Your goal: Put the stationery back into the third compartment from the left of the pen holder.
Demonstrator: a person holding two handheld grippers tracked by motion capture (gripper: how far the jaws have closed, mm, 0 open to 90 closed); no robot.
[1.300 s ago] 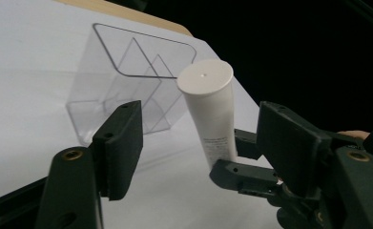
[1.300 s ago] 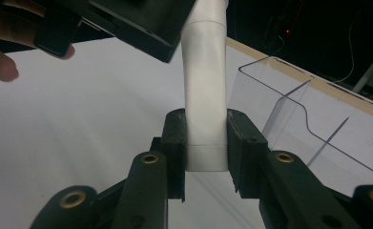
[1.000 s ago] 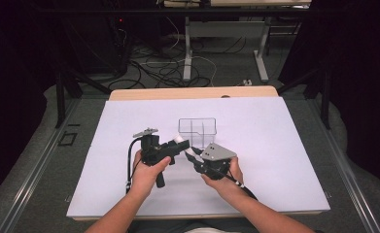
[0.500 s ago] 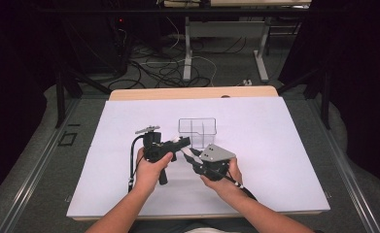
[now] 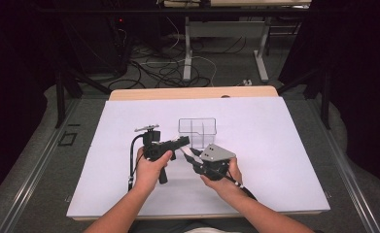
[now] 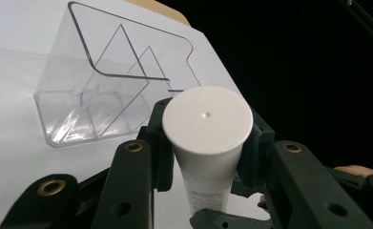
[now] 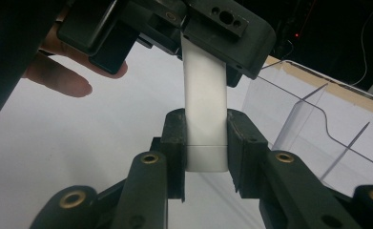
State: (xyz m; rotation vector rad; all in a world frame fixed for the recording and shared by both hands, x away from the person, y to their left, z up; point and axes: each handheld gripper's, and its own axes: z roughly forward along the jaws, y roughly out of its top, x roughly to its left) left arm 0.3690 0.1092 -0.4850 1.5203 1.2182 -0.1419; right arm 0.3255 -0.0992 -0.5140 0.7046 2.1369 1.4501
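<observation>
A white tube (image 6: 206,117) with a flat round cap is held by both grippers at once. My left gripper (image 6: 205,140) is shut on it just below the cap. My right gripper (image 7: 205,143) is shut on the tube (image 7: 204,95) near its other end, with the left gripper (image 7: 208,28) clamped above. In the high view the left gripper (image 5: 183,141) and right gripper (image 5: 191,154) meet tip to tip just in front of a clear plastic divided container (image 5: 197,131). A bit of the white tube (image 5: 193,157) shows between them.
The clear container (image 6: 103,90) stands empty on the white table sheet (image 5: 275,145), with thin partitions inside. A wooden table edge (image 5: 192,93) runs along the back. Cables trail from both grippers toward the person's forearms.
Almost nothing: both grippers stay joined on the tube in front of the container, with only a slight shift of the hands.
</observation>
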